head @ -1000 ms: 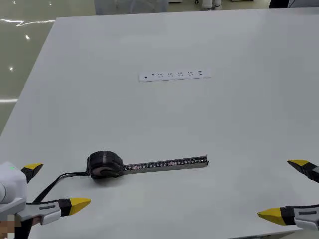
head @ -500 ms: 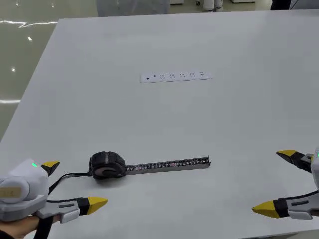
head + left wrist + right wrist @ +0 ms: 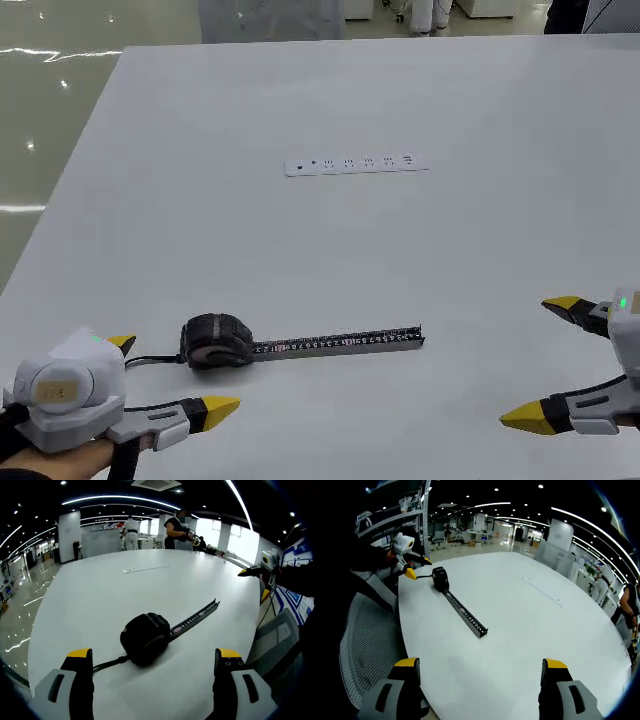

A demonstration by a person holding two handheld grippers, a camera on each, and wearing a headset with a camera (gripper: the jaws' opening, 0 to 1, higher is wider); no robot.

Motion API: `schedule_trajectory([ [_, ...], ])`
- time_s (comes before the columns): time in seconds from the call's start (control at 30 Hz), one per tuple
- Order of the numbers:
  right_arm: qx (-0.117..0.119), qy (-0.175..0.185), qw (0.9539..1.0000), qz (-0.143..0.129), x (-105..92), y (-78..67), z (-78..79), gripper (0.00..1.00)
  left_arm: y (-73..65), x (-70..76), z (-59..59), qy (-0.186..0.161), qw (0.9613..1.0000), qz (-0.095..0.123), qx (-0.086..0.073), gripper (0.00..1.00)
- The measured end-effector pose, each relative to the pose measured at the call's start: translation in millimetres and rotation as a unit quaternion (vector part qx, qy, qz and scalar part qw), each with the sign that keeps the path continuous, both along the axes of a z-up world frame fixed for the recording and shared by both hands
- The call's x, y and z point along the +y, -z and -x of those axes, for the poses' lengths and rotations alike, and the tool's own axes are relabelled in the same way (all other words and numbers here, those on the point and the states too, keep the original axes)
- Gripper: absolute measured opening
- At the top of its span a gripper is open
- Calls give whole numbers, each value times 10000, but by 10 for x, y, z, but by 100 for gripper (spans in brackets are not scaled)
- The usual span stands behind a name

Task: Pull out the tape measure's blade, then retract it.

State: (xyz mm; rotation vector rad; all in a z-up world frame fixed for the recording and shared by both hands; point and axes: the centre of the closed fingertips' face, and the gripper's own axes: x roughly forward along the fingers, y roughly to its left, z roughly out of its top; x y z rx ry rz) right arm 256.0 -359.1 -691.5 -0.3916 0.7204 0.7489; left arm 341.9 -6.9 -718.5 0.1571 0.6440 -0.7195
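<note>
Your left gripper hovered just short of the tape measure with its jaws spread wide and nothing between them; the tape measure lay near the front left of the white table, its blade drawn out flat along the tabletop toward your right, and its wrist strap trailing back toward the left gripper. Your right gripper was likewise parted and empty, well apart from the blade's hooked end; a white power strip lay farther back on the table.
</note>
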Motion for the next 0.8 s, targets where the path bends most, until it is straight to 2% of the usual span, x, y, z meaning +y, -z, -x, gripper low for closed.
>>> schedule_trajectory([
  [0.03, 0, -4, 10000, 5, 2, 2, -10, 99, 9, -20, 16, -3, 10000, 25, 71, 97],
  [0.13, -8, -59, 9999, 128, -13, 45, -46, 99, 22, -37, -15, -10, 10000, -20, 29, 99],
  [0.17, 9, -109, 9995, 293, -55, 87, -58, 99, 26, -46, -25, -13, 10000, -14, 27, 99],
  [0.2, 42, -98, 9994, 338, -66, 108, -63, 99, 26, -52, -34, -27, 10000, -10, 26, 99],
  [0.37, 141, -158, 9991, 381, -72, 128, -127, 99, 31, -91, -91, -200, 9998, 11, 37, 99],
  [0.47, 153, -221, 9988, 417, -77, 124, -190, 99, 21, -103, -151, -297, 9994, -134, -149, 99],
  [0.53, 163, -282, 9983, 476, -84, 130, -229, 99, 32, -109, -173, -380, 9989, -215, -163, 99],
  [0.6, 177, -328, 9981, 492, -86, 128, -270, 99, -4, -145, -214, -590, 9981, 20, -162, 99],
  [0.67, 198, -329, 9984, 406, -72, 106, -313, 99, -23, -146, -257, -843, 9962, 144, -190, 99],
  [0.7, 225, -313, 9986, 375, -66, 101, -325, 99, -8, -155, -262, -924, 9954, 181, -161, 99],
  [0.8, 278, -313, 9987, 296, -36, 87, -358, 99, 4, -224, -251, -950, 9951, 145, -248, 99],
])
